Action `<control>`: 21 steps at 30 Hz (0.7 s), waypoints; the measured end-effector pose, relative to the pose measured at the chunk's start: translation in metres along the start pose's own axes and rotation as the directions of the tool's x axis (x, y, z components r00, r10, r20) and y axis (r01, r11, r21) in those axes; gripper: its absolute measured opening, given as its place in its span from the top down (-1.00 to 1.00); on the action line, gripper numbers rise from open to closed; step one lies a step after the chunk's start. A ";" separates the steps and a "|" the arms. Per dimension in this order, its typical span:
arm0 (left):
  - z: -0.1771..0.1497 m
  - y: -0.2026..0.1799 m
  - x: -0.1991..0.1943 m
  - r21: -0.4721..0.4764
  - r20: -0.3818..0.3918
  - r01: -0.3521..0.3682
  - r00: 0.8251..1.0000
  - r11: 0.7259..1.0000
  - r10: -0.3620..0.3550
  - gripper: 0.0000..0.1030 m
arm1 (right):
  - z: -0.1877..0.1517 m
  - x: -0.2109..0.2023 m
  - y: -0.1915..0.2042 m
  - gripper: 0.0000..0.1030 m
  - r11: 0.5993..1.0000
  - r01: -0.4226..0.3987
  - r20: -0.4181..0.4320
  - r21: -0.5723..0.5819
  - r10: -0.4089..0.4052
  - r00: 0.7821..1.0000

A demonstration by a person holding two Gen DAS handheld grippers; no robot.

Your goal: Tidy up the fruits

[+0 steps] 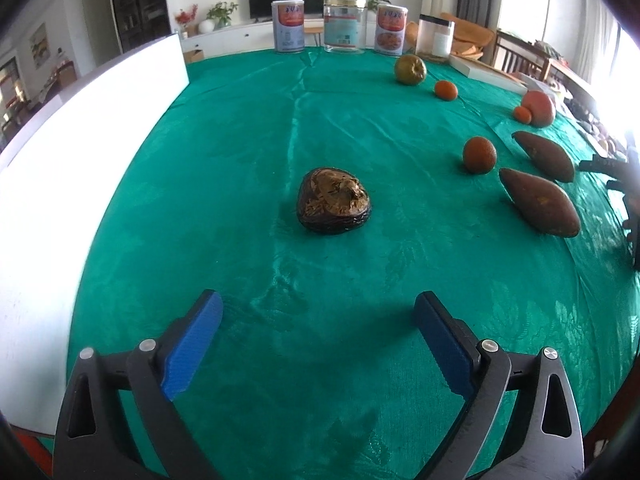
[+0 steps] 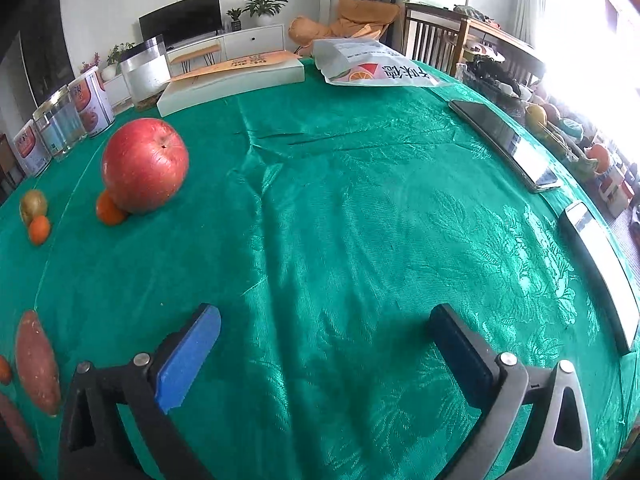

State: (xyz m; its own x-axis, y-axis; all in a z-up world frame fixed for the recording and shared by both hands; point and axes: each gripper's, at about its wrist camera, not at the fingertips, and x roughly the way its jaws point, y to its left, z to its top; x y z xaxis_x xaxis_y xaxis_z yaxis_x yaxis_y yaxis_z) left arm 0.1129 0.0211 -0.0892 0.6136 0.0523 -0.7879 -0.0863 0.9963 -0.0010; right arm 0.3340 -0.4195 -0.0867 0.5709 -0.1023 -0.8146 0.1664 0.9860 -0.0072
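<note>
Both the left gripper (image 1: 318,344) and right gripper (image 2: 326,354) are hanging wide open, empty, over the green patterned tablecloth (image 2: 360,200); a dark wrinkled fruit (image 1: 334,206), possibly rotten, is lying mid-table.

I'm seeing strong daylight pouring in from the right, blowing out the window (image 2: 592,40) and the white board (image 1: 80,128). Sheen is glinting off the green tablecloth (image 2: 360,200); soft shadows are falling beneath the fingers. Fisheye bending is curving the edges, and corners are darkening.
</note>
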 end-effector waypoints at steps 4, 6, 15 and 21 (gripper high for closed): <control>0.000 0.001 0.000 -0.001 0.002 0.004 1.000 1.000 -0.004 -0.89 | -0.001 -0.001 0.000 -1.00 1.000 -0.001 0.000 0.001 0.001 1.000; 0.000 0.001 0.000 -0.002 0.000 0.002 1.000 1.000 -0.002 -0.90 | -0.001 -0.001 0.000 -1.00 1.000 0.000 0.000 0.001 0.000 1.000; -0.001 0.003 0.002 -0.013 -0.007 -0.008 1.000 1.000 0.008 -0.98 | -0.001 -0.001 0.000 -1.00 1.000 0.000 0.000 0.000 0.000 1.000; -0.001 0.002 0.002 -0.013 -0.001 -0.009 1.000 1.000 0.009 -0.99 | -0.001 -0.001 0.000 -1.00 1.000 0.000 0.000 0.000 0.000 1.000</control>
State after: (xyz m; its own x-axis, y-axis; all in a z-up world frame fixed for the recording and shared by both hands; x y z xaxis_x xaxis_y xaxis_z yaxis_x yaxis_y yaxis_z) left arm 0.1126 0.0233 -0.0912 0.6117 0.0616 -0.7887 -0.1022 0.9948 -0.0016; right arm 0.3328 -0.4194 -0.0866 0.5713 -0.1026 -0.8143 0.1669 0.9859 -0.0071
